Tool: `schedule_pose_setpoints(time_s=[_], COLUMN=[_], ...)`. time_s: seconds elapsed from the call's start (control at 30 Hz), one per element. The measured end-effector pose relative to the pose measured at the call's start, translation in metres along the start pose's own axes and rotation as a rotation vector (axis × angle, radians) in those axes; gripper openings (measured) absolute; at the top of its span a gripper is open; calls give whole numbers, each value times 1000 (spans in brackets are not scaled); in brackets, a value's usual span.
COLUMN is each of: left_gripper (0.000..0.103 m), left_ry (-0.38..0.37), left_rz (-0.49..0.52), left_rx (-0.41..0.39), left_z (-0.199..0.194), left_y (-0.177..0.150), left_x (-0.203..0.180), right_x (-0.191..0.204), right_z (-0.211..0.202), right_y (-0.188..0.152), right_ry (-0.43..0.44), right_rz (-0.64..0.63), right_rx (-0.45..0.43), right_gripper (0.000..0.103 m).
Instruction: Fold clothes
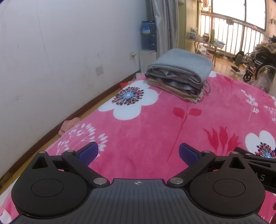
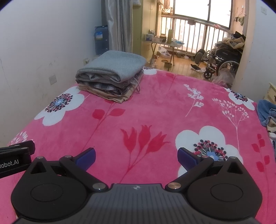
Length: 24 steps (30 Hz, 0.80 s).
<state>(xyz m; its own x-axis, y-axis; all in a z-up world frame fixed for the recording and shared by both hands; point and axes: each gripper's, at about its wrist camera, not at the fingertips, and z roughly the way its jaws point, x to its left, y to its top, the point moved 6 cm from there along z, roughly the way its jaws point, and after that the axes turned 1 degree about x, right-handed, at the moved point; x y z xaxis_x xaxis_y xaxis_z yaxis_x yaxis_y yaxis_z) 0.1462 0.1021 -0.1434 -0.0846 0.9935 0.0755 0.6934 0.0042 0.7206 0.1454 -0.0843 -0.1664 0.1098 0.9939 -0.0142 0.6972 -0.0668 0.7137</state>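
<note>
left claw [image 1: 138, 152]: released, fingers spread, empty, level above the pink flowered bed cover [image 1: 155, 124]. right claw [image 2: 136, 156]: released, empty, same pose; beside it the other tool's body reads "robot.ai". stack of folded clothes [image 2: 112, 75]: grey piece on top, far on the bed cover near the wall. loose blue clothes [image 2: 265, 113]: at the bed cover's right edge.

A bedroom opening onto a sunlit balcony.

A pink floral blanket [image 2: 155, 110] covers the bed; a scuffed white wall [image 1: 60, 51] runs at 9 o'clock. At 12, grey curtains [image 2: 119, 24] hang beside a blue water jug [image 2: 101, 39]. Daylight floods railed windows [image 2: 201, 10] over a folding table [image 2: 163, 43] and, at 2 o'clock, a wheelchair [image 2: 222, 62] on wooden floor [image 2: 182, 67].
</note>
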Motion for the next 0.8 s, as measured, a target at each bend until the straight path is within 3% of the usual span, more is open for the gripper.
schedule_pose_setpoints(time_s=[0.8], left_gripper=[101], left_ry=[5], left_rz=[3], left_rx=[2], left_z=[0], left_y=[-1], left_x=[1], right_x=[0], right_z=[0], right_y=[0], right_ry=[1], right_rz=[-1], right_rx=[-1], right_gripper=[103])
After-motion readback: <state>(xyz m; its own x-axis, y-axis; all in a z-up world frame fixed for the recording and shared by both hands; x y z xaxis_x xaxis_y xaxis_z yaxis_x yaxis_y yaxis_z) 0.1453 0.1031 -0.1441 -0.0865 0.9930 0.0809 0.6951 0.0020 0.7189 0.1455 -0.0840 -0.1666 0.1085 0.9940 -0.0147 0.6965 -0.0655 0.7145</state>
